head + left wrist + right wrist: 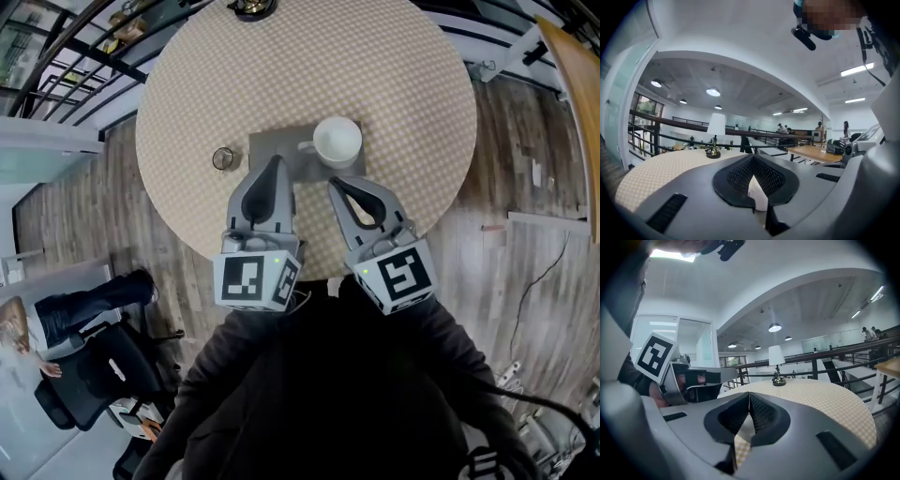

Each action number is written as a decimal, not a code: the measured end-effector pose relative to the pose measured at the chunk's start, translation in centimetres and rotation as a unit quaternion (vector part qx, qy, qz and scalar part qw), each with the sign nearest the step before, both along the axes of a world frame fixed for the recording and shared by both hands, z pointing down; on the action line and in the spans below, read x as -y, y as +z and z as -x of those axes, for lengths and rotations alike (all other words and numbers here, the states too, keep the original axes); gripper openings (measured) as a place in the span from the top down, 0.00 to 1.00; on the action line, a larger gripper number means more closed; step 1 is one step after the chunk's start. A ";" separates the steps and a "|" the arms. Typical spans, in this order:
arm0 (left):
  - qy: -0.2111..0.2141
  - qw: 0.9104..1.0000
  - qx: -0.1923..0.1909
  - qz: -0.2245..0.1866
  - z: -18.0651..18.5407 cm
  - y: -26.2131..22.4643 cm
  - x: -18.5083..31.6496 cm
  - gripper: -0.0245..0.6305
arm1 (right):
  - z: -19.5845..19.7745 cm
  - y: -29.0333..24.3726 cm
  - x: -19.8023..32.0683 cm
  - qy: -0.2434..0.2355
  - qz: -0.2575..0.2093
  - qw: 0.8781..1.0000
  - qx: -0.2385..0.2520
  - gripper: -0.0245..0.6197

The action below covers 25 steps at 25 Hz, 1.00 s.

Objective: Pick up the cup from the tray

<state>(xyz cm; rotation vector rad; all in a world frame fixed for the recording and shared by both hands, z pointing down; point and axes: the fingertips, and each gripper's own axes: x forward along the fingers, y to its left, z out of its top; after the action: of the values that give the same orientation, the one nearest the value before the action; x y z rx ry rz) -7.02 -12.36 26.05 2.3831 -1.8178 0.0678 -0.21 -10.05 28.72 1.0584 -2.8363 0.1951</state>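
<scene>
Wood-plank floor surrounds a round table under a tan, finely checked cloth, with railings and an open office beyond. At its middle lies a flat grey tray. The cup is white, glossy and round-rimmed, with its handle to the left. It stands on the tray's far right part, likely set there for an easy reach from the near edge.

Over the tray's near part hover the left gripper and the right gripper, side by side and pointing toward the far side. Each has its dark ribbed pads pressed together with nothing between them. Neither touches the cup, so the pick-up looks not yet begun, and the jaws would need to part first.

A small round, metal-looking dish sits on the cloth left of the tray, and a white-shaded lamp stands at the far edge
</scene>
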 end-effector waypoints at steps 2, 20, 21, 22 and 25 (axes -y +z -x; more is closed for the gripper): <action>0.003 1.000 -0.015 0.004 -0.2 0.2 0.3 0.95 | -0.4 0.2 0.2 0.004 0.003 1.000 0.000 0.95; 0.020 0.998 -0.043 0.039 -0.3 2.9 2.6 0.95 | -1.9 1.9 2.1 0.057 0.020 0.998 0.002 0.94; 0.021 0.998 -0.045 0.043 -0.1 3.3 2.7 0.95 | -1.9 2.2 2.3 0.061 0.020 0.998 0.000 0.88; 0.021 0.998 -0.047 0.047 0.1 3.7 2.9 0.95 | -1.9 2.5 2.5 0.066 0.021 0.998 -0.003 0.74; 0.024 0.997 -0.054 0.059 0.5 4.7 3.3 0.95 | -2.0 3.8 3.1 0.078 0.032 0.996 -0.019 0.64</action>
<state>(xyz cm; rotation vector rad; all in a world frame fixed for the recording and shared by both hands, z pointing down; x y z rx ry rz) -7.50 -15.66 30.73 2.3019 -1.6617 0.0502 1.75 -13.18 32.52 1.2564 -2.6951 0.2736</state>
